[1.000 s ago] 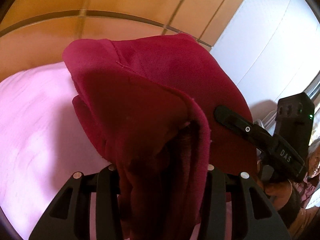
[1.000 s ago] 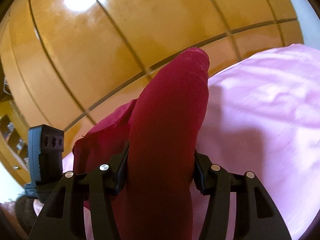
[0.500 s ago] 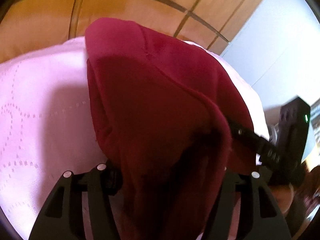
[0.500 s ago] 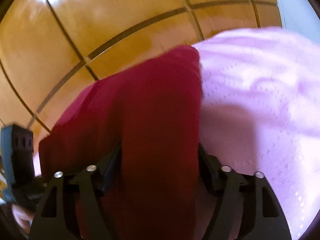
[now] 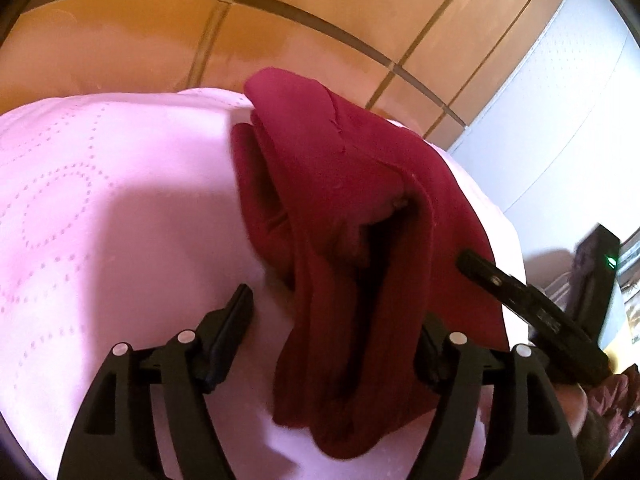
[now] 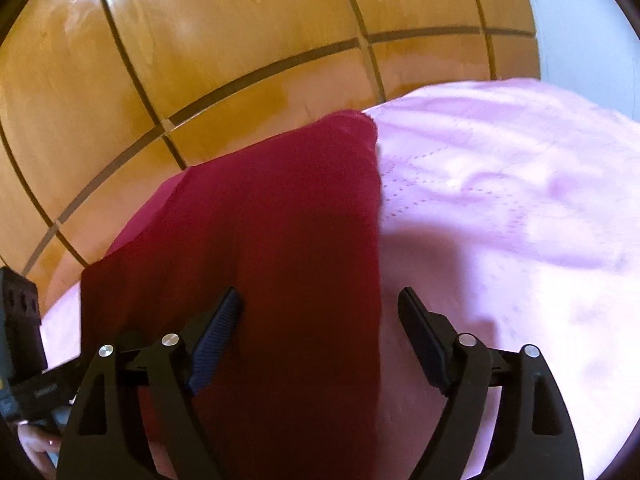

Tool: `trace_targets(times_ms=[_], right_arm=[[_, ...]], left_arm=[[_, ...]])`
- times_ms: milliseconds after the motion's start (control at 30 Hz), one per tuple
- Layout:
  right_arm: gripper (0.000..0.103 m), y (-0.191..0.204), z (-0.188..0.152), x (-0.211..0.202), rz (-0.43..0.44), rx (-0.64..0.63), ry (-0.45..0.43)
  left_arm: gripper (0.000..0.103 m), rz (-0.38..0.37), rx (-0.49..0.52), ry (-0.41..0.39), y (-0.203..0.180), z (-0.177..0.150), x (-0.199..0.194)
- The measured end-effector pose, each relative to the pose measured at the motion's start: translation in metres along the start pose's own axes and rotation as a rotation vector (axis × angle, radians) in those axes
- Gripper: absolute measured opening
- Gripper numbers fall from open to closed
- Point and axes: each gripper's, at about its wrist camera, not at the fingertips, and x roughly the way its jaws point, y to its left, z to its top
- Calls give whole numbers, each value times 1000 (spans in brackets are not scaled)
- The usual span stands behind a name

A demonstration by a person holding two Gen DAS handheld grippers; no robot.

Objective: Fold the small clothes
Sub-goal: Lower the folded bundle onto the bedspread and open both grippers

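Both tongs, left (image 5: 336, 320) and right (image 6: 320, 320), have just sprung apart, releasing the folded red garment (image 5: 340, 184). It now rests on the pink bedspread (image 5: 100, 200) below them; this fold looks finished.

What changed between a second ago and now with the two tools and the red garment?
Both tools let go: the left tool and right tool opened, and the red garment, lowered, now lies folded on the pink bedcover. The bedcover and wooden panelling are unchanged.
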Motion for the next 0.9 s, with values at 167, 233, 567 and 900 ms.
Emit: trace_targets(times_ms=[167,233,567,900], right_arm=[[84,-6,-23,0,-96,-12,46],[87,-6,-22,6,-109,-15,63],[94,-4,-27,-13,-131,-14,34],[99,27,-41,-93,-146,-77,-33]], left_arm=[[72,37,6,-8,2,-11,4],[72,75,38,-1,-3,-12,3],[98,160,34,-14,-12,-47,-43],[101,435,132,-176,-46,-83,-107]])
